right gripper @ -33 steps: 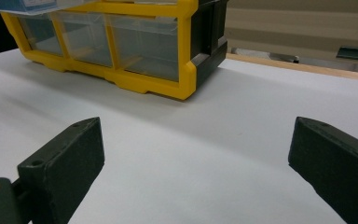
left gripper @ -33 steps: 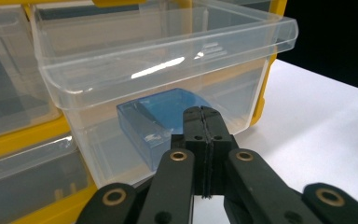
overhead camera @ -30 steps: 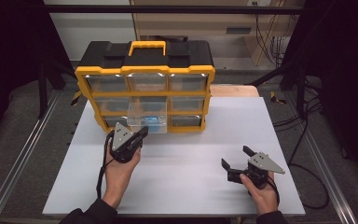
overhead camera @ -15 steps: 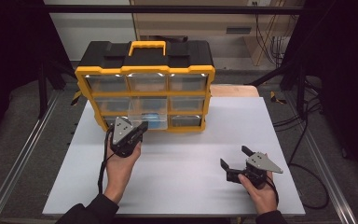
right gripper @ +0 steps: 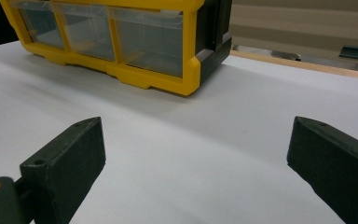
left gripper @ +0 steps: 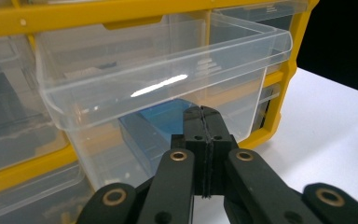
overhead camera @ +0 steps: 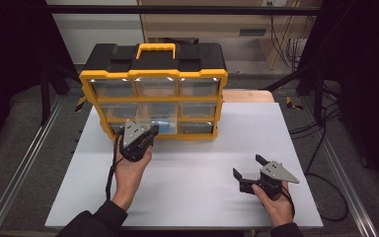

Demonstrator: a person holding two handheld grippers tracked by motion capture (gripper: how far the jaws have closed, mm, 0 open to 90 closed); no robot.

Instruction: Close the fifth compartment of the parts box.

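A yellow and black organizer with clear drawers stands at the back of the white table. Its middle drawer is pulled partway out. My left gripper is shut with nothing between its jaws. In the left gripper view its tips sit just under the front lip of that open drawer, close to the drawer below, which holds a blue piece. Whether the tips touch plastic I cannot tell. My right gripper rests open near the front right of the table, and its jaws hold nothing.
The white tabletop stretches between the two hands. In the right gripper view the organizer's right corner lies ahead and to the left. Dark cables hang off the right side of the table.
My left gripper has edged a little toward the organizer's front. The right gripper has stayed where it was.
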